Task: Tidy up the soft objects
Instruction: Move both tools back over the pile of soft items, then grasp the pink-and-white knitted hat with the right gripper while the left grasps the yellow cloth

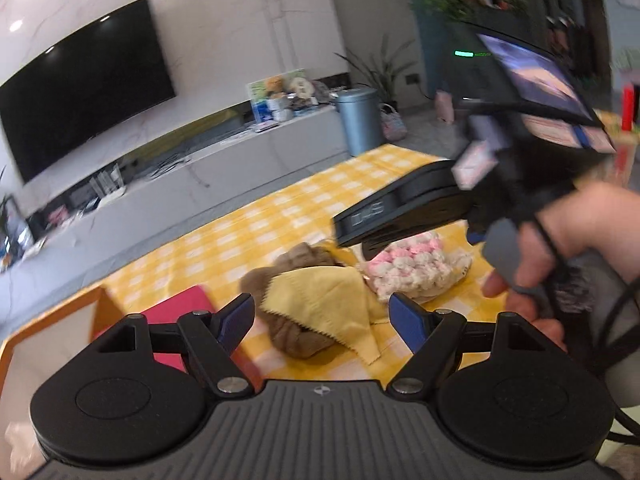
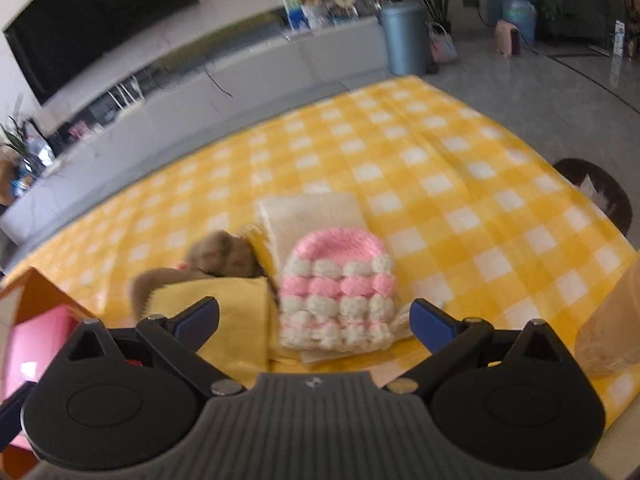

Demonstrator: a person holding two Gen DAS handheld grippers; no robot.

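Only in right wrist view: cream cloth (image 2: 308, 216) under pink-and-white knit hat (image 2: 338, 292), beside brown plush (image 2: 224, 258) on checked tablecloth (image 2: 440, 160); left gripper (image 1: 322, 318) and right gripper (image 2: 314, 320) wide apart, holding nothing.

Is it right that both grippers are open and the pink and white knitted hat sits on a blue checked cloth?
Not quite: the cloth is yellow and white checked, not blue, as the right wrist view shows. The rest holds: the pink and white knitted hat lies on it, and the left gripper and right gripper are both open.
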